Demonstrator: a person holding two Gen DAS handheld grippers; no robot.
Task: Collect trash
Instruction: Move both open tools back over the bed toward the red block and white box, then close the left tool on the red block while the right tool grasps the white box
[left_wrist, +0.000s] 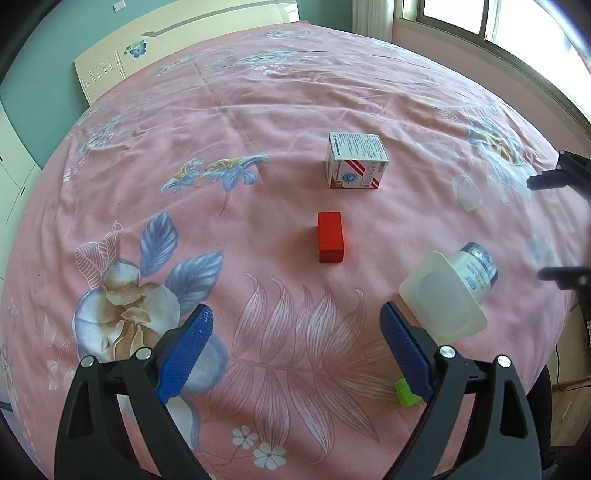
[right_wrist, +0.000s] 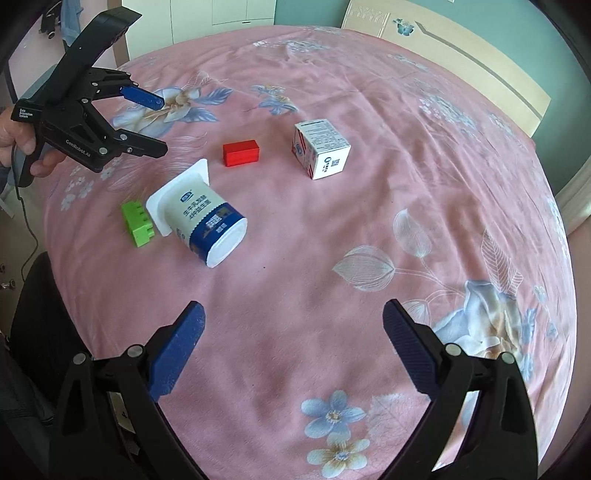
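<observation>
Trash lies on a pink floral bedsheet (left_wrist: 258, 110). A white and blue yogurt cup (right_wrist: 201, 218) lies on its side, rim against a green block (right_wrist: 138, 223). Beyond them sit a red block (right_wrist: 241, 152) and a white medicine box (right_wrist: 321, 147). In the left wrist view the cup (left_wrist: 447, 291) is just right of my open left gripper (left_wrist: 295, 310), the green block (left_wrist: 406, 393) is half hidden by its right finger, and the red block (left_wrist: 330, 236) and box (left_wrist: 356, 160) lie ahead. My right gripper (right_wrist: 294, 308) hovers open and empty over bare sheet.
A cream headboard (left_wrist: 110, 62) backs the bed and a window (left_wrist: 498, 22) is at the far right. The bed edge drops off left of the green block, with a cable (right_wrist: 27, 236) hanging there. A hand (right_wrist: 22, 136) holds the left gripper (right_wrist: 161, 125).
</observation>
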